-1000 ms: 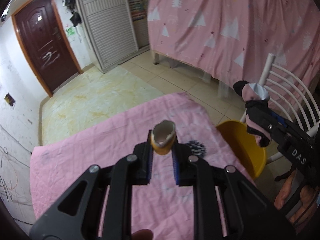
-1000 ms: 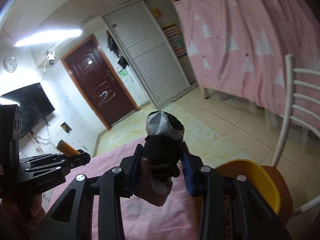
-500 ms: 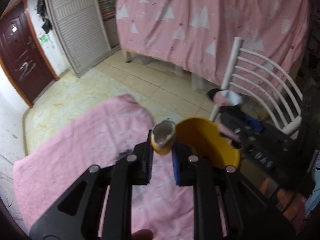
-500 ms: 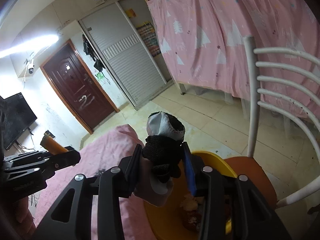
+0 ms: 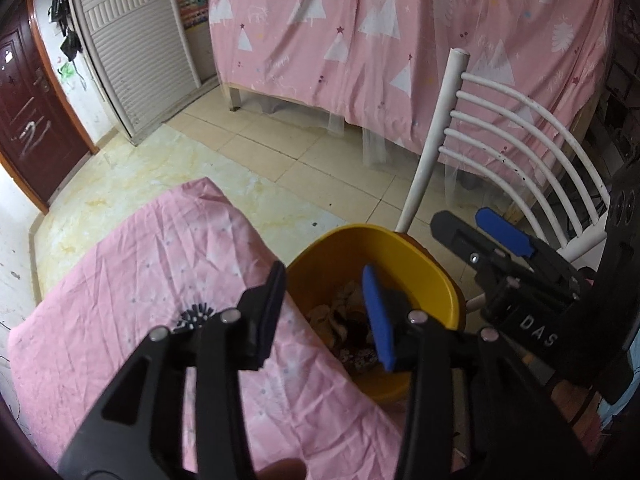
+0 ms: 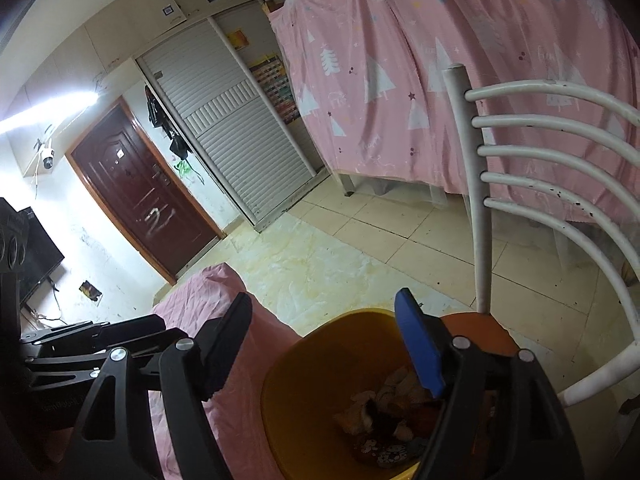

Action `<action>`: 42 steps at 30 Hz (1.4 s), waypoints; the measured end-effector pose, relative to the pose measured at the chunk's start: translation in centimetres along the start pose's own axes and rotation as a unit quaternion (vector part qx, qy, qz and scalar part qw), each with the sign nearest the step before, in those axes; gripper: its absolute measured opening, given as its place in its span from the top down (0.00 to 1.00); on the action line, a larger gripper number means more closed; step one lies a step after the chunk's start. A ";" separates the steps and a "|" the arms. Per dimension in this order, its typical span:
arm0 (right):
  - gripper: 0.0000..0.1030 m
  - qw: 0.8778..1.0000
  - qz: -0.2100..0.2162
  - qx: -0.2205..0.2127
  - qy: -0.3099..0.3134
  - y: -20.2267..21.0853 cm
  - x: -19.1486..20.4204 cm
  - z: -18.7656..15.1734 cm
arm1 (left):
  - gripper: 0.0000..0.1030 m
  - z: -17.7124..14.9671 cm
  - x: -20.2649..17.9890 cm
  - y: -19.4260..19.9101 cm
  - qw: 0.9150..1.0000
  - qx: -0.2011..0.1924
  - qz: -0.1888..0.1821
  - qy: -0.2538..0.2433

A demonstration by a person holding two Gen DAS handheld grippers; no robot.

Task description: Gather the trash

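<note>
A yellow bin [image 5: 416, 256] stands on a chair seat beside the pink-covered table [image 5: 160, 264]; it also shows in the right wrist view [image 6: 312, 380]. Scraps of trash [image 5: 344, 320] lie in its bottom, seen too in the right wrist view [image 6: 384, 412]. My left gripper [image 5: 324, 308] is open and empty, over the bin's near rim. My right gripper [image 6: 324, 340] is open and empty above the bin; it shows in the left wrist view [image 5: 480, 228] at the bin's right. A small dark spiky scrap [image 5: 196, 314] lies on the cloth.
A white chair back [image 5: 500, 132] rises behind the bin, seen also in the right wrist view [image 6: 540, 168]. A pink curtain [image 5: 400, 40] hangs behind. A shutter cabinet [image 5: 132, 48] and dark door [image 5: 28, 112] stand across the tiled floor [image 5: 280, 148].
Both grippers moved over the yellow bin and opened. The orange cup piece left my left gripper and the black-and-white bundle left my right gripper.
</note>
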State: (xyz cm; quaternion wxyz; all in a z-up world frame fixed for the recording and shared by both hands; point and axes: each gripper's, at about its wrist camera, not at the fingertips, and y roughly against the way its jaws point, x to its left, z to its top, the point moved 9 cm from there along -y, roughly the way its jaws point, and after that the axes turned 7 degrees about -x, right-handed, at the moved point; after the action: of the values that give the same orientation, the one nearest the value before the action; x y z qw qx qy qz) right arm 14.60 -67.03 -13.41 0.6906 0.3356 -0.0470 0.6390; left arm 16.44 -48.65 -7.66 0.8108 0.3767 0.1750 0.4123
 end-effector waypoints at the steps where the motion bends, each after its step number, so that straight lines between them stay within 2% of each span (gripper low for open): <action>1: 0.35 1.000 0.001 0.000 -0.001 0.1 0.1 -0.1 | 0.63 0.0 0.2 0.2 1.000 -0.001 0.000 0.002; 7: 0.34 1.000 0.011 -0.002 0.011 0.5 1.9 -0.3 | 0.60 -0.4 2.2 1.5 1.000 -0.011 0.002 0.023; 10: 0.34 1.000 0.017 -0.002 0.021 0.6 3.2 -0.5 | 0.54 -0.6 3.7 2.5 0.999 -0.023 0.007 0.035; 15: 0.29 0.999 0.031 0.001 0.044 0.6 5.7 -1.0 | 0.37 -1.3 6.5 4.4 0.997 -0.048 0.021 0.054; 20: 0.25 0.996 0.046 0.007 0.070 0.3 8.9 -2.0 | 0.19 -2.6 9.4 7.1 0.993 -0.090 0.046 0.069; 24: 0.20 0.994 0.061 0.017 0.093 -0.2 11.9 -3.0 | 0.10 -3.9 12.0 9.1 0.987 -0.114 0.065 0.091; 31: 0.15 0.988 0.082 0.027 0.127 -0.4 16.5 -4.9 | 0.07 -6.7 16.9 11.4 0.977 -0.136 0.101 0.128; 33: 0.14 0.987 0.088 0.030 0.134 -0.5 17.6 -5.5 | 0.06 -8.0 18.8 11.7 0.972 -0.141 0.122 0.140; 42: 0.12 0.972 0.121 0.049 0.195 -0.7 24.0 -9.6 | 0.06 -13.2 24.6 13.4 0.955 -0.142 0.186 0.181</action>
State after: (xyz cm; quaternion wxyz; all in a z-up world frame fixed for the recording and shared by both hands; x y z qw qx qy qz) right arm 16.03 -41.54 -9.22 0.5865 0.2302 0.0796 0.7724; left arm 16.13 -17.74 -5.58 0.7194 0.2026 0.1853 0.6380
